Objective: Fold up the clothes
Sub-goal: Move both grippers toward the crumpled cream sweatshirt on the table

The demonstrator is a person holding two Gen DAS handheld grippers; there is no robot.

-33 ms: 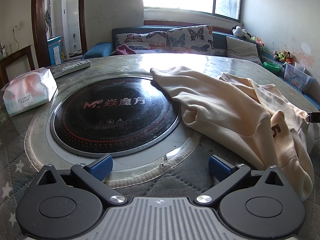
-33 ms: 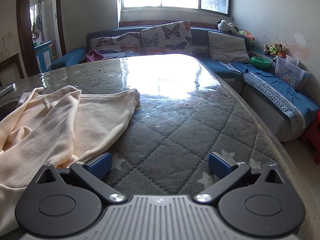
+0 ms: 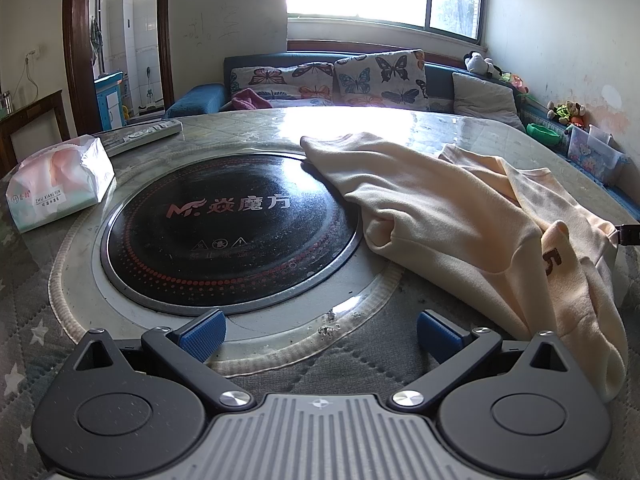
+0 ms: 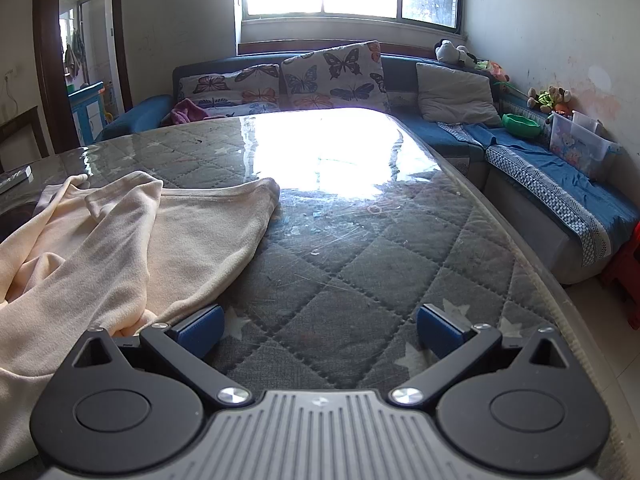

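Left gripper [image 3: 318,338]: nearest item in the left wrist view; blue-padded fingers [image 3: 202,334] spread wide, released, nothing between them. It hangs low over the bench [image 3: 24,320], at the near rim of the round glass ring.

Right gripper [image 4: 318,330]: fingers [image 4: 438,330] likewise spread and empty, over the quilted, star-printed bench cover under clear film. The left finger lies just beside the near hem of the garment; contact cannot be told.

Cream garment [image 3: 460,224]: unfolded and rumpled, lying on the bench to the right of the left gripper and to the left of the right gripper. One sleeve reaches out over the edge of the cooktop; a brown printed figure shows on a fold near its right side. In the right wrist view the cream garment [image 4: 132,248] spreads flat toward the middle of the bench, a sleeve crossing over the body.

Induction cooktop [image 3: 224,236]: round, black, set into the bench directly ahead of the left gripper, red dotted ring and lettering on its face.

Tissue pack [image 3: 60,184]: soft pack, left of the cooktop.

Remote control [image 3: 146,136]: beyond the tissue pack, near the far left bench edge.

Sofa [image 4: 520,152]: blue, beyond the bench, with butterfly cushions [image 4: 332,76], a grey pillow, soft toys, a green bowl and a clear bin.

Change from the earlier pictures: none visible; both grippers, garment and surroundings match.
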